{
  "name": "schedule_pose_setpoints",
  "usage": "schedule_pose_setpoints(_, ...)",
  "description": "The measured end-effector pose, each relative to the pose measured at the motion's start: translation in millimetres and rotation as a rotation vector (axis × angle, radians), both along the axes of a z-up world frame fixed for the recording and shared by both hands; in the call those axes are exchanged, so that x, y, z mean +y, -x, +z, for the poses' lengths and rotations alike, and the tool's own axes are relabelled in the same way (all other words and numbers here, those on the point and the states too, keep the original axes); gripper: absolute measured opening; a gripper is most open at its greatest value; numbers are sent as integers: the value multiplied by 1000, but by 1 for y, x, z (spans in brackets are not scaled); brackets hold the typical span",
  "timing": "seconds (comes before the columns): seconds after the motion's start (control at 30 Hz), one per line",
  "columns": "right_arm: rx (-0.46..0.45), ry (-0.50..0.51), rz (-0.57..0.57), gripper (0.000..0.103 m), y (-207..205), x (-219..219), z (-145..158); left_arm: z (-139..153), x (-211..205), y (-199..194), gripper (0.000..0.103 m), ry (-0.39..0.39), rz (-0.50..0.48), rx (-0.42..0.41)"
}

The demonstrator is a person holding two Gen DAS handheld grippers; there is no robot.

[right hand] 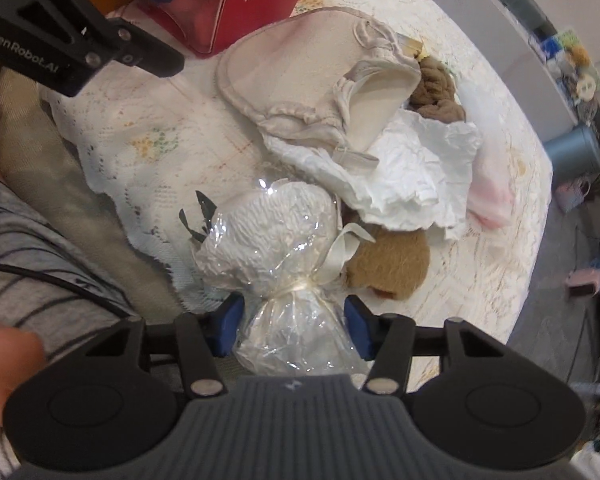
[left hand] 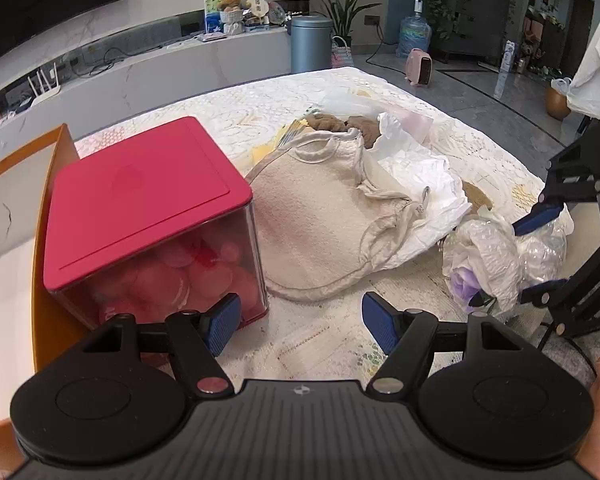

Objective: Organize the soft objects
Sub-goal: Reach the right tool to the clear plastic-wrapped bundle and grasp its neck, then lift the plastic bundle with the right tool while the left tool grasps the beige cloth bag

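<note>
A flower bundle wrapped in white crepe and clear cellophane, tied with a cream ribbon, lies near the table's front edge. My right gripper points steeply down with both blue pads against the cellophane below the ribbon knot. The left wrist view shows the right gripper around the same bundle. My left gripper stands open over the lace cloth with nothing between its fingers, beside a clear box with a red lid. A beige cloth bag and a brown plush piece lie close by.
An open orange box stands left of the red-lidded box. Crumpled white paper, darker brown plush and a pinkish plastic bag crowd the table's middle. A person's striped sleeve is at the near edge.
</note>
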State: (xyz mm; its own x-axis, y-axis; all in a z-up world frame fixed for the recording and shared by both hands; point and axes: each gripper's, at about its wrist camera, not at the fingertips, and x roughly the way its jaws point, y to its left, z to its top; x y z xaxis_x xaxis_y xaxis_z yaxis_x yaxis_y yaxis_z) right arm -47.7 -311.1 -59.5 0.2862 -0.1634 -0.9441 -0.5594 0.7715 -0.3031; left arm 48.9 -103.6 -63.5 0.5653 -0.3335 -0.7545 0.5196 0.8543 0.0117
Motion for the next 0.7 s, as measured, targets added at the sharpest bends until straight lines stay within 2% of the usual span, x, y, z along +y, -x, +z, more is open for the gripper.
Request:
schedule_pose_setpoints(0.13,6,34,-2,57,-7,7,-19,1,4,1,82,6,5,1)
schedule_pose_setpoints(0.23,9,36,-7,63,-13,12,-34,2,8,0,82,13,16,1)
schedule_pose_setpoints(0.4,-3,-55,-40,66,-25,11,-32,0,14,-7,82,34,40,46)
schedule_pose_setpoints(0.5,8,-102,-57,51,-25,8,-29,-1,13,-6,82,30,36,43)
schedule_pose_setpoints(0.6,-13,-67,-57,51,-16,11,-22,1,13,-3,82,30,30,32)
schedule_pose_setpoints(0.7,-48,-122,-120,51,-3,5,-2,2,12,-1,82,27,25,23)
